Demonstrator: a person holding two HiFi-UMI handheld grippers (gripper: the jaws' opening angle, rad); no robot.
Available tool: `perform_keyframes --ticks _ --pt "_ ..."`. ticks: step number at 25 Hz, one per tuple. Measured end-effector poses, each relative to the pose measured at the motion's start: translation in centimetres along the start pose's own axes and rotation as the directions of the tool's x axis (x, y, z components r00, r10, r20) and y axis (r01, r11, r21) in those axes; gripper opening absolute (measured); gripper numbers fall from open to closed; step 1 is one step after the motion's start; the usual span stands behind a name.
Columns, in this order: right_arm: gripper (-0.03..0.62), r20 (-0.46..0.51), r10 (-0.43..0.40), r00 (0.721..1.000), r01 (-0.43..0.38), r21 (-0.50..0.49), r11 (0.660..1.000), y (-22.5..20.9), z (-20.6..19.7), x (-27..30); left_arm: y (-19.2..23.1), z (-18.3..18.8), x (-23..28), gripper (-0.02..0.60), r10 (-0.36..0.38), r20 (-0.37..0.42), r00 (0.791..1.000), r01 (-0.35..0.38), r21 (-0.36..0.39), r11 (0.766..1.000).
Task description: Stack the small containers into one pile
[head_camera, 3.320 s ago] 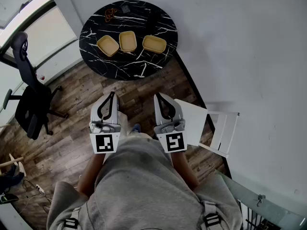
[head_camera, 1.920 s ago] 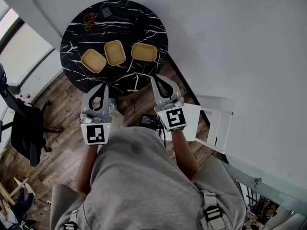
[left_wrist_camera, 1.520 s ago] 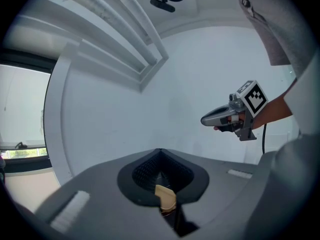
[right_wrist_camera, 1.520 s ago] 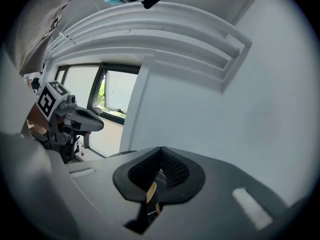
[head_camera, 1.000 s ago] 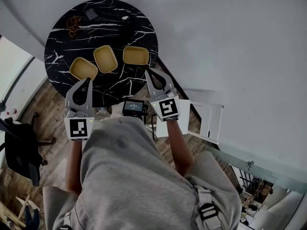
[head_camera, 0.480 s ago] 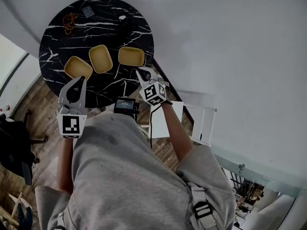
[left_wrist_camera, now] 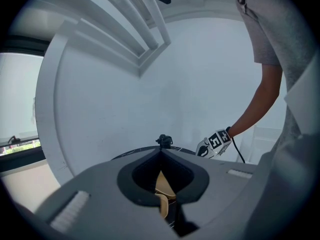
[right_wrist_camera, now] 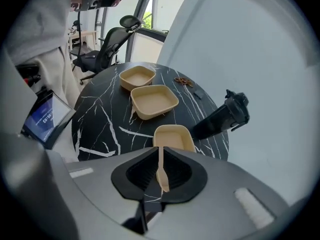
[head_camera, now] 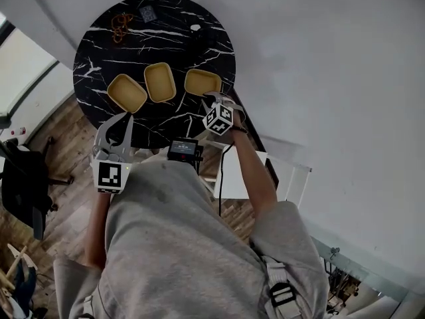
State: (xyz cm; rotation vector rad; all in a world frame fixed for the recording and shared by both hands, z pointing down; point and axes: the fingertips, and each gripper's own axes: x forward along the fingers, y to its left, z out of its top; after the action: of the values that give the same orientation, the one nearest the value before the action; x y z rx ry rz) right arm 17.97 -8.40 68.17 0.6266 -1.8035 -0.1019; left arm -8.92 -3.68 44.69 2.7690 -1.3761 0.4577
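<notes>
As jaws of the right gripper (head_camera: pixel 212 100) have just been opening, slightly apart, astride the three-o'clock container (head_camera: pixel 202 80) rim, I would seat deeper before closing; left gripper (head_camera: pixel 126 117) jaws closed.

I see a round black table of white-veined marble (head_camera: pixel 133 45) carrying three shallow tan plastic containers (head_camera: pixel 160 82) side by side, with a brownish tangle (head_camera: pixel 121 24) and a small dark square piece (head_camera: pixel 147 12) near its far edge.
</notes>
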Motion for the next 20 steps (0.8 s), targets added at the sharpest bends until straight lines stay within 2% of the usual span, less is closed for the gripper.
perform_keyframes --ticks 6,12,20 --pt "0.054 -0.049 0.055 0.997 -0.056 -0.023 0.998 0.9 -0.9 3.0 0.3 -0.5 -0.4 0.0 0.028 -0.022 0.999 -0.028 0.001 1.0" --pt "0.067 -0.096 0.073 0.993 -0.077 -0.034 0.996 1.3 -2.1 4.9 0.4 -0.9 -0.3 0.0 0.042 -0.032 0.999 -0.042 0.006 0.999" --pt "0.069 -0.113 0.104 0.988 -0.107 -0.019 0.994 1.1 -2.2 6.6 -0.5 -0.8 0.4 0.0 0.03 -0.046 0.998 -0.029 0.011 1.0"
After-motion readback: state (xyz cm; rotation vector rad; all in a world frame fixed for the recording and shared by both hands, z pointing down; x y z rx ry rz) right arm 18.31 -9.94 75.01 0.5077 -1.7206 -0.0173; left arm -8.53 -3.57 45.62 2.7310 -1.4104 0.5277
